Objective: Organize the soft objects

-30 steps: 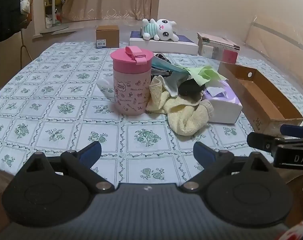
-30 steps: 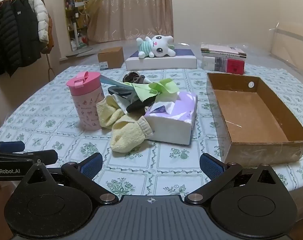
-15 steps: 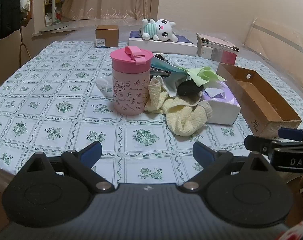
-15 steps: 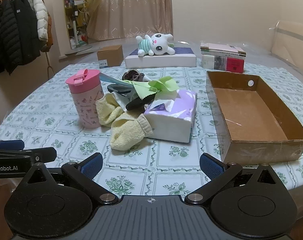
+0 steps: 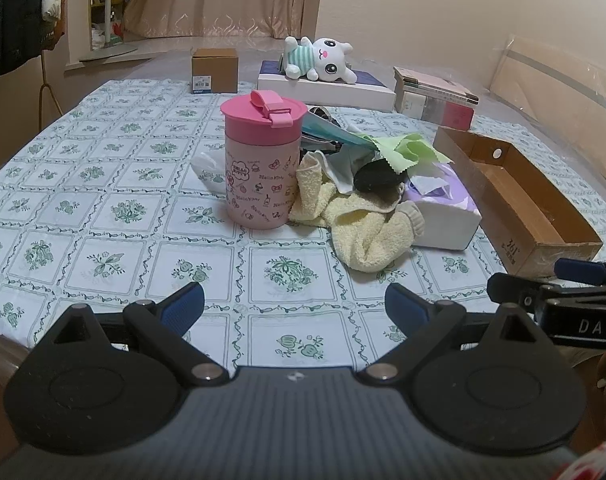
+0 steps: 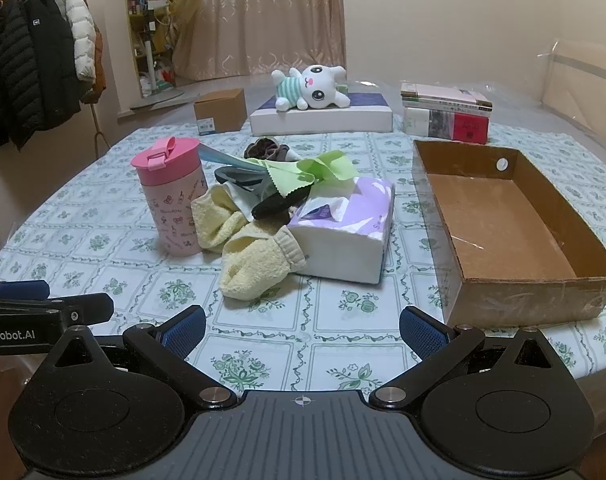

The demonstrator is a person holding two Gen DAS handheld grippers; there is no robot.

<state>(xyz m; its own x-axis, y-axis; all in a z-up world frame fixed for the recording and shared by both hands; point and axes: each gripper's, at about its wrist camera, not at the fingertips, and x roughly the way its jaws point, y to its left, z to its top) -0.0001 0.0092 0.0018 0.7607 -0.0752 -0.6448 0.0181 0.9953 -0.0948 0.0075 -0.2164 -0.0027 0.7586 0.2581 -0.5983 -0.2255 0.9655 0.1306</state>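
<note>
A pile of soft things lies mid-table: a yellow towel (image 6: 255,256) (image 5: 359,228), a green cloth (image 6: 307,170) (image 5: 407,150), a black item (image 6: 277,204) and a purple tissue pack (image 6: 351,224) (image 5: 443,208). A brown scrunchie (image 6: 265,148) lies behind the pile. An open cardboard box (image 6: 507,220) (image 5: 519,200) stands to the right, nothing in it. A plush rabbit (image 6: 311,90) (image 5: 323,60) lies on a white box at the back. My left gripper (image 5: 295,308) and right gripper (image 6: 303,328) are both open and empty, near the table's front edge, short of the pile.
A pink lidded cup (image 6: 171,196) (image 5: 263,164) stands left of the pile, touching the towel. A small brown carton (image 6: 221,110) and stacked books (image 6: 447,114) sit at the back. Coats (image 6: 35,68) hang at far left.
Both grippers have drawn back and lifted slightly, so the table's front edge shows more. Nothing on the table has moved. Both grippers stay open.
</note>
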